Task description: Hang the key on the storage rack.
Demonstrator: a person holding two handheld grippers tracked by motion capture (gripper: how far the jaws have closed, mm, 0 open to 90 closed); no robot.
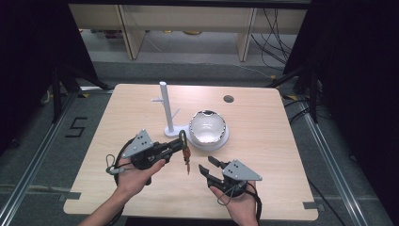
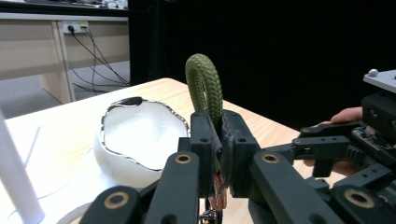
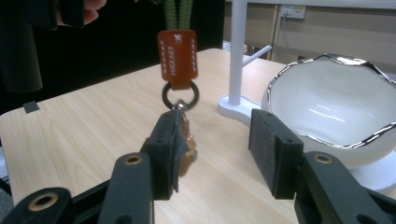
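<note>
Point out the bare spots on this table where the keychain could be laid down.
Bare wood lies along the left edge of the light wooden table, along its right side past the white silver-rimmed bowl, and at the far right around the round cable hole. It is crowded mid-table: white peg stand, bowl, and both tongs near the olive-cord keychain.

On table: 1 white bowl [image 1: 209, 130] w/ silver rim, 1 white peg stand [image 1: 166, 113], 1 keychain [image 1: 185, 151] w/ green cord loop, 1 orange tag. Grippers: 2, left [image 1: 181, 142] & right [image 1: 207, 166]
</note>
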